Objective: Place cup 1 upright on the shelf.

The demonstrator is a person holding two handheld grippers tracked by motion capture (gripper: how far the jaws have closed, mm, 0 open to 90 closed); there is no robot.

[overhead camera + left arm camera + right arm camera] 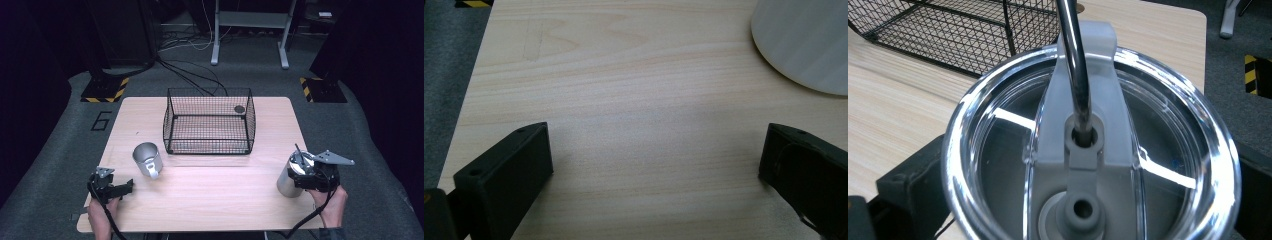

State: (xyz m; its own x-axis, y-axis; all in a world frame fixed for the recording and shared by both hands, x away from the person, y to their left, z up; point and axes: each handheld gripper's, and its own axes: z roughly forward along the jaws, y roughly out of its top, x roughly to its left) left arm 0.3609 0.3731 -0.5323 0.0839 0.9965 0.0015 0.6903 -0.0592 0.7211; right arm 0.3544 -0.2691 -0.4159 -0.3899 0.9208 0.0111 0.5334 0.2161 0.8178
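A steel tumbler (290, 180) with a clear lid (998, 150) and a metal straw (1075, 65) stands upright near the table's right front corner. My right gripper (306, 175) is shut on the tumbler just under its rim, one black finger (913, 185) on each side. A steel cup (147, 159) with a handle stands left of centre; its wall (809, 40) is ahead and to the right of my left gripper. That left gripper (125, 187) rests low at the front left corner, open (654, 150), with bare wood between its fingers.
A black wire basket (209, 120) stands at the back middle of the wooden table (210, 200), with a small dark disc (239, 109) at its far right corner. Its mesh (963, 30) lies beyond the tumbler. Grey floor surrounds the table.
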